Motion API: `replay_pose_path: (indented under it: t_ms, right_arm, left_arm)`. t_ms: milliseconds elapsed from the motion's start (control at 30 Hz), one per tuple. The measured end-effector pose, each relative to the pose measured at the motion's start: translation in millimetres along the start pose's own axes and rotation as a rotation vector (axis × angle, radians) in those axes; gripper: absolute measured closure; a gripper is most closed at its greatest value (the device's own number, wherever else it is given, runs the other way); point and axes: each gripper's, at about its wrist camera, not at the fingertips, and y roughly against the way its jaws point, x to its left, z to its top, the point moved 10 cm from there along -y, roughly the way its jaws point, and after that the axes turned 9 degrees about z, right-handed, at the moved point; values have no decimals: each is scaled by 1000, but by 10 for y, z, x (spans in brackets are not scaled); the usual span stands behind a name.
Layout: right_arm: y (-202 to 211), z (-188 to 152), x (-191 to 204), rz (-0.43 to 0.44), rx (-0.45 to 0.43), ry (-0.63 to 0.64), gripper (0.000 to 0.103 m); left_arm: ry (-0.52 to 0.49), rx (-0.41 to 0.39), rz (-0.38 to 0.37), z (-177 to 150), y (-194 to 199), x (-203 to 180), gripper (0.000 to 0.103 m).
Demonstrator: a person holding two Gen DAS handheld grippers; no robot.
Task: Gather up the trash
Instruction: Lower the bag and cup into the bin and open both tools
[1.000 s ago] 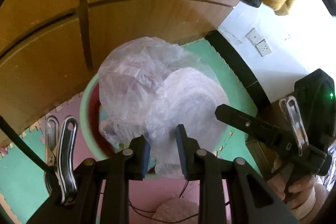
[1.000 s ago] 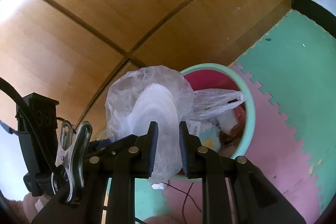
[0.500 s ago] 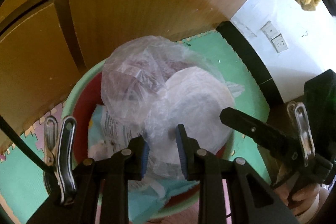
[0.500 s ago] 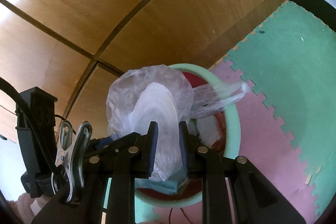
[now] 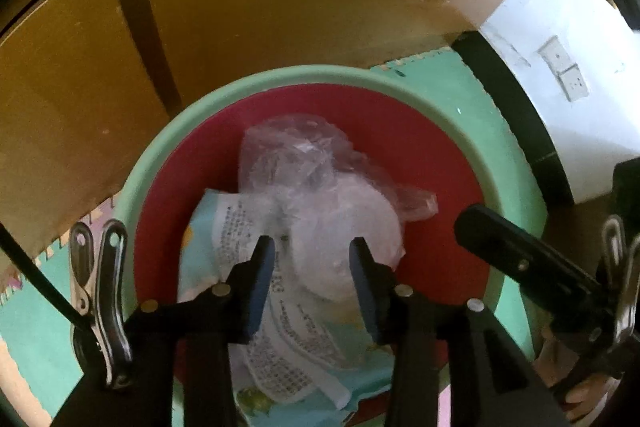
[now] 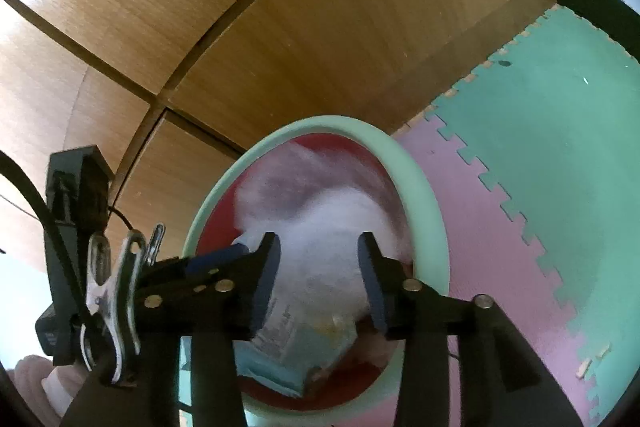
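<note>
Wooden cabinet [image 5: 280, 7] behind bin [image 5: 516, 187]

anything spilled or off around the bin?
Nothing stands out. The clear plastic bag lies inside the bin on a printed wrapper; no spill on the foam mat.
</note>
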Motion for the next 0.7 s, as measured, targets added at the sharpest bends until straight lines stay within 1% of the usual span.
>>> replay_pose_path:
  t_ms: [100,200,267,333,367,433,500,600,633,700]
  right_arm:
    - [5,21,23,13,-18,24,53]
    - [33,34,78,10,-42,65,52]
    - [50,30,138,8,-57,88,52]
    - [79,5,210,2,-82,109,52]
    - [91,-14,244,-3,-95,115,51]
    - [106,-77,303,-25,-133,119,51]
    - [89,-146,366,-28,-165,132,51]
    - [58,-250,431,-71,-220,161,51]
    - [56,-281,464,-77,-239,159,51]
    - [45,-325,513,-87,-250,162,51]
  left_arm:
    - [25,-25,-11,5,51,17,62]
    - [24,-71,-33,-6,134,64,62]
    - [10,-83,-47,3,134,42,62]
    - [-25,-101,-81,10,150,26,61]
    - [-38,-107,-84,7,155,38,61]
    - [-74,-143,-103,-31,212,110,61]
    - [-97,-169,-116,-92,233,212,58]
    - [-103,-186,-126,-195,206,363,59]
    - [-110,-201,-139,-219,219,383,59]
    - [-108,-241,-156,-255,280,427,58]
